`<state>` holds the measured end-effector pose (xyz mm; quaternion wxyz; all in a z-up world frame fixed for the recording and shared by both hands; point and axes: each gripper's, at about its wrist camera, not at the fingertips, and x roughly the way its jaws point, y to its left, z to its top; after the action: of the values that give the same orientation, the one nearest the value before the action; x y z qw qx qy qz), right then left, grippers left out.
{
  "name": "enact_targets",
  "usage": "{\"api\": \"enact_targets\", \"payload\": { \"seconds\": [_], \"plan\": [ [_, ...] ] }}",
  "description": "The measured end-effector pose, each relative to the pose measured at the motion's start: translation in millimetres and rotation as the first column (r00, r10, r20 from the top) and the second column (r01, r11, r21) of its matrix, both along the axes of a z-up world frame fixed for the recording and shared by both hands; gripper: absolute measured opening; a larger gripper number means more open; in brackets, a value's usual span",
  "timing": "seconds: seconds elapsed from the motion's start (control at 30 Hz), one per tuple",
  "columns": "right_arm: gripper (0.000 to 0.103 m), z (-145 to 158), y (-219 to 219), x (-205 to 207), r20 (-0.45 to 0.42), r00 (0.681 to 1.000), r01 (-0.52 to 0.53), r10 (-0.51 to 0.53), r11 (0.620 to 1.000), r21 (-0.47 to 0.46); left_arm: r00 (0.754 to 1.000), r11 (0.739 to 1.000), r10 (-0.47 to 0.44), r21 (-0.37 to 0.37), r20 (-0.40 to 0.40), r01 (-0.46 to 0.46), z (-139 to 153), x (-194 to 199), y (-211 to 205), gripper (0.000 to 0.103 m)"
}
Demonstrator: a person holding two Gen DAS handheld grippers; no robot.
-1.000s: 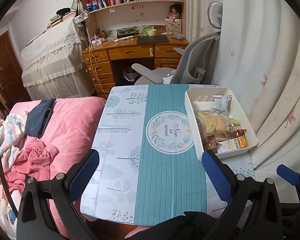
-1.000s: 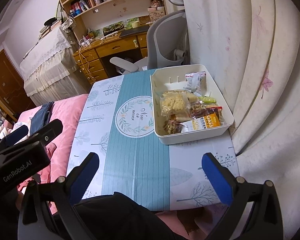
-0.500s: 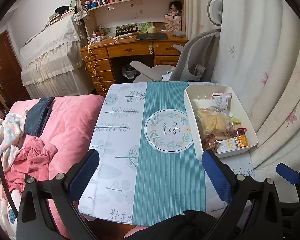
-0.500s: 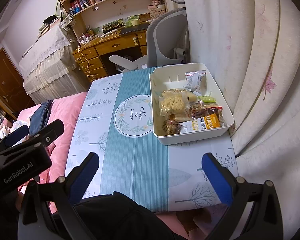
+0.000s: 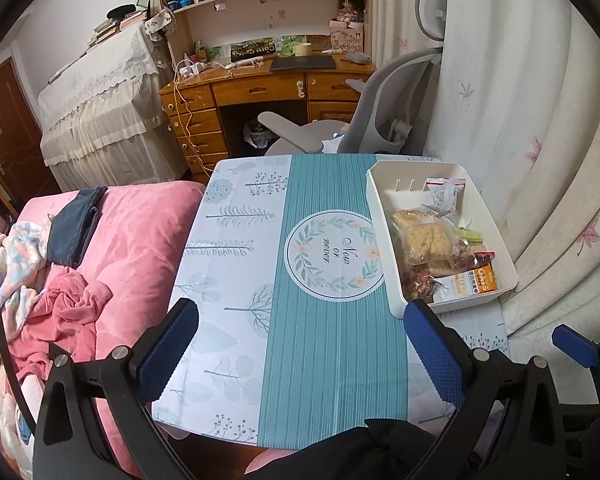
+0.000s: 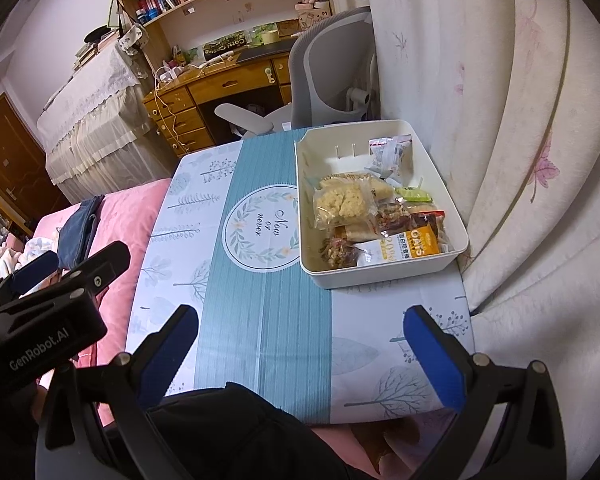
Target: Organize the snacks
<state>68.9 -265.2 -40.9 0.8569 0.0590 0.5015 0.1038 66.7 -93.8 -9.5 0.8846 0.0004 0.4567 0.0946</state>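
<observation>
A white bin (image 6: 384,276) on the table (image 6: 260,320), beside the curtain (image 6: 500,120), is filled with snack packets (image 6: 372,216). The left gripper (image 5: 300,344) and right gripper (image 6: 300,344) are held wide apart, empty, above the table's near edge.

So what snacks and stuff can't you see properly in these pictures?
- Snacks at the bottom of the white bin: in both views the rice cake packet and oats box lie on top of them.
- Small print on the oats box: too small to read.
- Bin's near corner, left view: the left gripper finger covers it.
- Table's near edge: dark clothing hides it.
</observation>
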Motion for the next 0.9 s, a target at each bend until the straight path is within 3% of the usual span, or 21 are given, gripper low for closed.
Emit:
{"api": "enact_targets", "payload": {
  "seconds": [0.4,0.9],
  "plan": [
    [0.103,-3.4,-8.8,18.5,-0.038,0.999,-0.024,0.023,1.000,-0.016,0.999,1.000,0.020,-0.020,-0.045,-0.021,-8.4,14.8,-4.5,0.102],
    [0.103,-4.9,-14.7,24.6,-0.041,0.998,-0.040,0.039,0.999,-0.020,0.999,0.999,0.030,-0.021,-0.045,-0.031,-10.0,17.7,-8.7,0.102]
  ]
}}
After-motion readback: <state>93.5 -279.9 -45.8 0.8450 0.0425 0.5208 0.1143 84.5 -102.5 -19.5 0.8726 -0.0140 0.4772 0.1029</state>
